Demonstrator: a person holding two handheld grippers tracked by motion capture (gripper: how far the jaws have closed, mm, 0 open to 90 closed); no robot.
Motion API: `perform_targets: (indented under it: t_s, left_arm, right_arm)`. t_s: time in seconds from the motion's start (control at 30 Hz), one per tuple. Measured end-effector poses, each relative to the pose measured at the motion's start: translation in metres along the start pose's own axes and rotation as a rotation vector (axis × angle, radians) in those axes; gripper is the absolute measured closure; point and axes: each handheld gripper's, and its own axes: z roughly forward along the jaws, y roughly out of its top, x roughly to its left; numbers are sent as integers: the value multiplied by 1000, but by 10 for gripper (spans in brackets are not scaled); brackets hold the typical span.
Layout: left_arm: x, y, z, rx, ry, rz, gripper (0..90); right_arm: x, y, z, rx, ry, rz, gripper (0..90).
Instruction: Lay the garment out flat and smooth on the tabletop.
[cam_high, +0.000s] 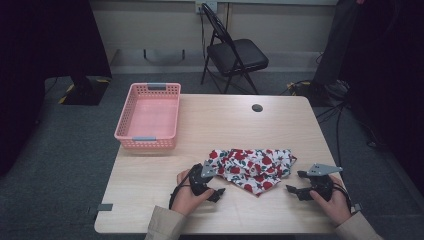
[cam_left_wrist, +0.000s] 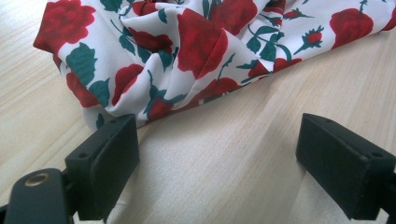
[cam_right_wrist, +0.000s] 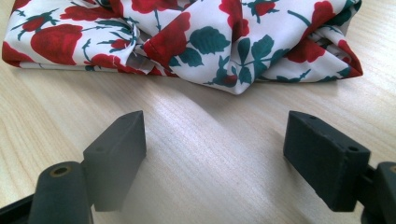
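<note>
Cloth (cam_high: 252, 167) is laid crosswise between both grippers (jaws released, nothing grasped). Left gripper (cam_high: 218, 192) is placed nearer than right gripper (cam_high: 295, 190).

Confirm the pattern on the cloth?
Red roses, green leaves on white cloth; clearest in right gripper view.

A plain test room or lab: grey carpet (cam_high: 60, 150), a folding chair (cam_high: 232, 52) and loose cables (cam_high: 332, 107) beyond the wooden table (cam_high: 225, 125).
</note>
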Motion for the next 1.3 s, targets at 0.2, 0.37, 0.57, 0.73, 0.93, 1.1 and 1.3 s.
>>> perform_targets:
  t_s: [0.2, 0.37, 0.57, 0.73, 0.93, 1.1, 1.3]
  left_arm:
    - [0, 0, 0, 1, 0, 0, 125]
    - [1, 0, 0, -1, -2, 1, 136]
    - [0, 3, -6, -22, -13, -58, 162]
    - [0, 13, -13, -62, -13, -47, 187]
    - [1, 19, -16, -87, -10, -46, 272]
    - [2, 22, -6, -78, -18, -29, 359]
    - [5, 24, 2, -70, -4, -23, 457]
  right_arm:
    - [1, 1, 1, 4, 4, -3, 171]
    - [1, 1, 2, 6, 14, -16, 159]
    - [3, 4, -4, -40, 11, -49, 197]
    - [6, 15, -10, -112, 47, -61, 245]
    - [2, 24, -4, -147, 70, -44, 338]
    - [-4, 24, 4, -148, 90, -14, 394]
    - [-10, 24, 10, -156, 119, 2, 502]
